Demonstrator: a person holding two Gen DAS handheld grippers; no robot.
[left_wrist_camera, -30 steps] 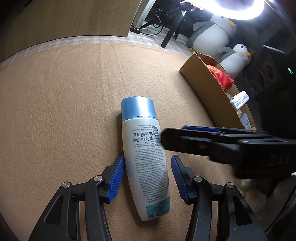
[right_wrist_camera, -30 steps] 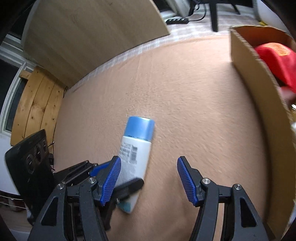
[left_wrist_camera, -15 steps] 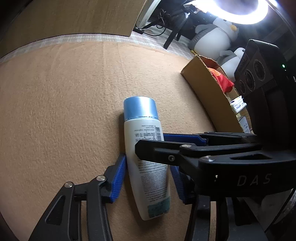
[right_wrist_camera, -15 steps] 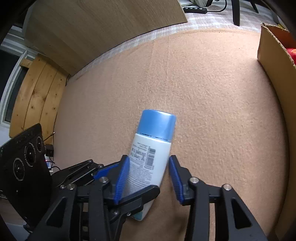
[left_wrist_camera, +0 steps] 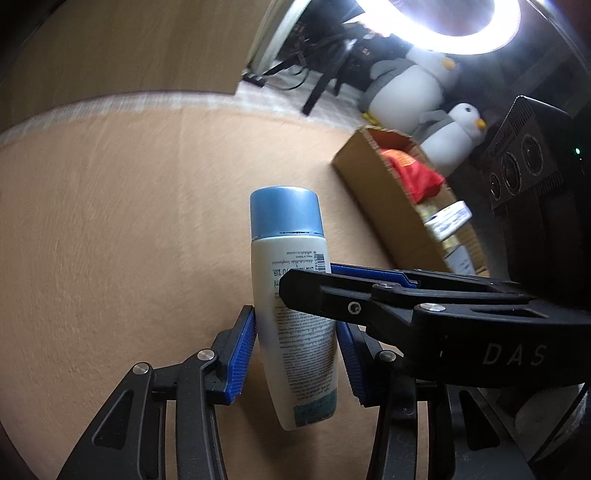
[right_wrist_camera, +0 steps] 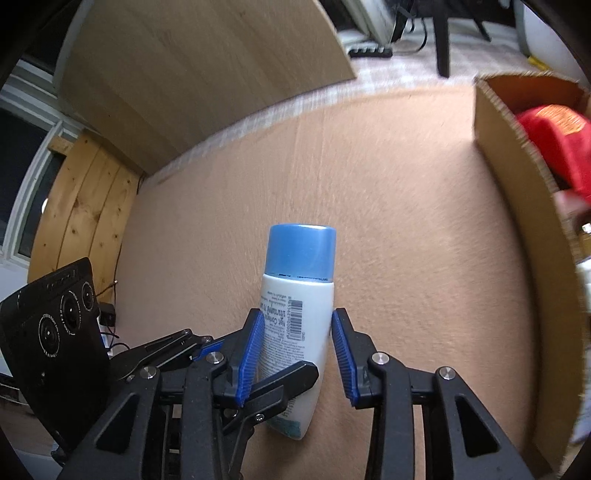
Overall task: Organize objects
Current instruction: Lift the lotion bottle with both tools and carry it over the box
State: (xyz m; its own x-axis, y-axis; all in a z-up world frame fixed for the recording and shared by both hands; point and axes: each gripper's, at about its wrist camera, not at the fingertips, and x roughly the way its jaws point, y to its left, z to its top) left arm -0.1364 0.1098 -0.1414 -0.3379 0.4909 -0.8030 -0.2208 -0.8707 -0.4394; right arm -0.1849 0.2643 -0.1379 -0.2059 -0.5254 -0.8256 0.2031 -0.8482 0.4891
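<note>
A white bottle (left_wrist_camera: 299,343) with a blue cap (left_wrist_camera: 284,210) is held off the tan mat (left_wrist_camera: 110,221), cap pointing away. My left gripper (left_wrist_camera: 295,354) is shut on its lower body, both blue pads pressing its sides. My right gripper (left_wrist_camera: 310,280) reaches in from the right and clamps the same bottle higher up. In the right wrist view the bottle (right_wrist_camera: 299,291) sits between the right gripper (right_wrist_camera: 297,325), whose jaws are closing with the pads against its sides. One of the left gripper's fingers (right_wrist_camera: 291,376) crosses below.
A cardboard box (left_wrist_camera: 373,199) stands at the mat's right edge with a red packet (left_wrist_camera: 410,170) and small cartons inside. Two plush penguins (left_wrist_camera: 402,88) and a ring light (left_wrist_camera: 436,22) are behind it. A wooden board (right_wrist_camera: 192,74) leans beyond the far edge.
The right gripper came over the bottle and closed from wide open onto it. The left pads closed in too. The bottle has come up off the mat.
</note>
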